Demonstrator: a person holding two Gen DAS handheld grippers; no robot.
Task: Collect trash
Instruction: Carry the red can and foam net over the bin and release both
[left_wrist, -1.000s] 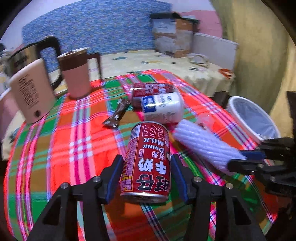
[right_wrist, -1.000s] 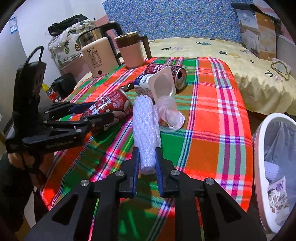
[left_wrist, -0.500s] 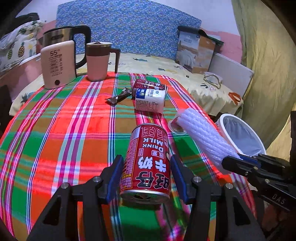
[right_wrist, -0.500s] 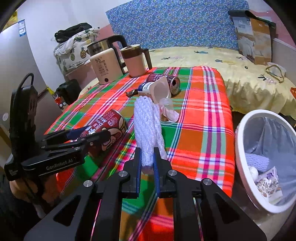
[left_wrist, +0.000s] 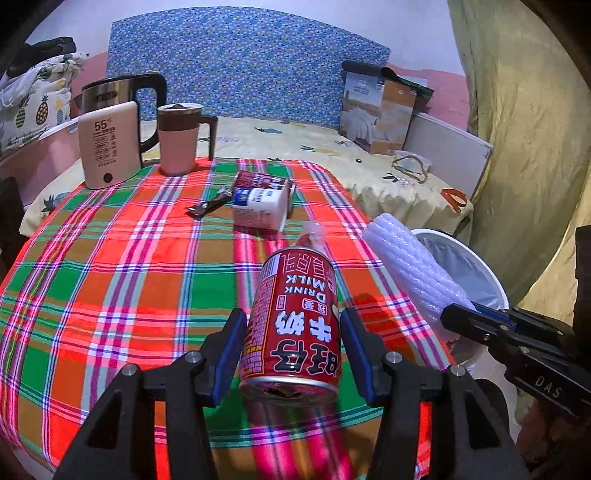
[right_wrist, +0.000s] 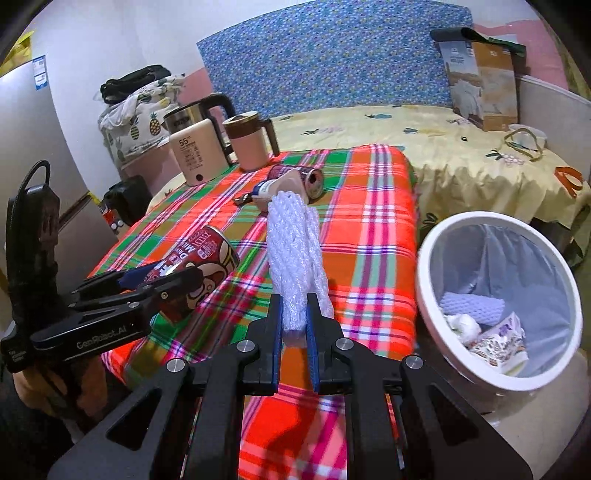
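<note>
My left gripper (left_wrist: 291, 323) is shut on a red milk-drink can (left_wrist: 299, 291), which hangs tilted above the front of the plaid table (left_wrist: 122, 280). My right gripper (right_wrist: 295, 314) is shut on the near end of a white foam net sleeve (right_wrist: 293, 251) and holds it off the cloth. In the left wrist view the sleeve (left_wrist: 410, 266) and the right gripper (left_wrist: 465, 314) overlap the white trash bin (left_wrist: 454, 264). In the right wrist view the can (right_wrist: 203, 254) and left gripper (right_wrist: 155, 275) are at lower left.
The bin (right_wrist: 517, 384) stands off the table's right edge with a grey liner and some trash inside. On the cloth lie a white cup (left_wrist: 258, 208), another red can (left_wrist: 262, 180), a dark wrapper (left_wrist: 207, 206) and a clear plastic cup (left_wrist: 312, 232). A kettle (left_wrist: 110, 144) and mug (left_wrist: 181, 138) stand at the back left.
Both grippers have risen and drawn back from the table with the can and the foam sleeve. The bin has come nearer in both views.
</note>
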